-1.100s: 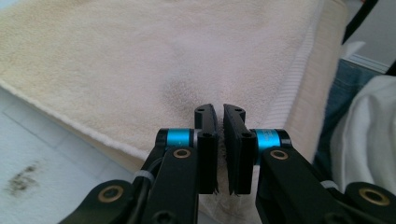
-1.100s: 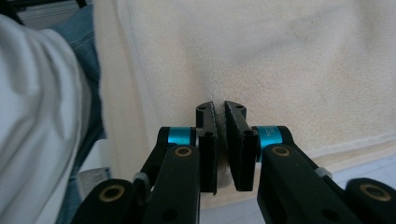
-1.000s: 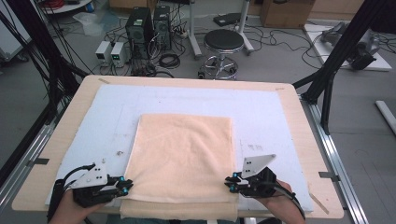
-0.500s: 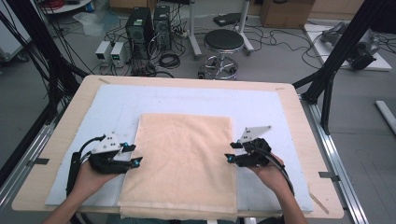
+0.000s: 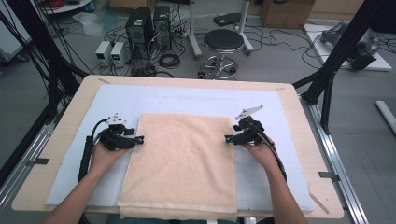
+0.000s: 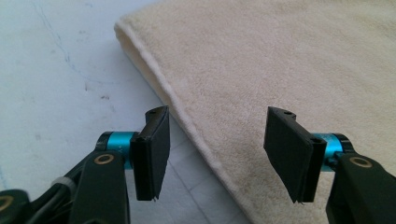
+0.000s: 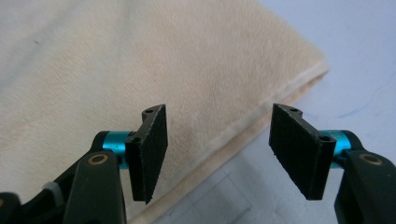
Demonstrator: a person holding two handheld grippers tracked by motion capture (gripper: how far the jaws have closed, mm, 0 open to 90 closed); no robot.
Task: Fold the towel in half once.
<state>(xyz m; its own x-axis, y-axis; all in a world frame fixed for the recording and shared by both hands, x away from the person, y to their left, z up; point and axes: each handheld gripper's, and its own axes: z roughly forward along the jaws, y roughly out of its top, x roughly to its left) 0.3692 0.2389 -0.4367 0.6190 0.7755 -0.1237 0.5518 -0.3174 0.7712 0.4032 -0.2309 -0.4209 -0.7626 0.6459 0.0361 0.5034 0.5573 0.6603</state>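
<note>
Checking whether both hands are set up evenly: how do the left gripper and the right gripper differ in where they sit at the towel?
The left gripper sits at the towel's left edge, pointing right; the right gripper sits at its right edge, pointing left. The right gripper's grey plate tilts up more plainly than the left gripper's. Both are open, their fingers having just been opening, each straddling a towel edge without pressing it, at about the same distance up the towel.

We are in a lab or recording room. Beyond the left gripper [image 5: 140, 139], past the far edge of the desk [image 5: 196, 82], two computer towers [image 5: 149, 29] and small power supplies [image 5: 111, 50] stand on a grey floor strewn with cables [image 5: 280, 42]. Black frame struts [image 5: 336, 60] rise past the right gripper [image 5: 227, 138], and a round stool [image 5: 223, 42] stands ahead.
</note>
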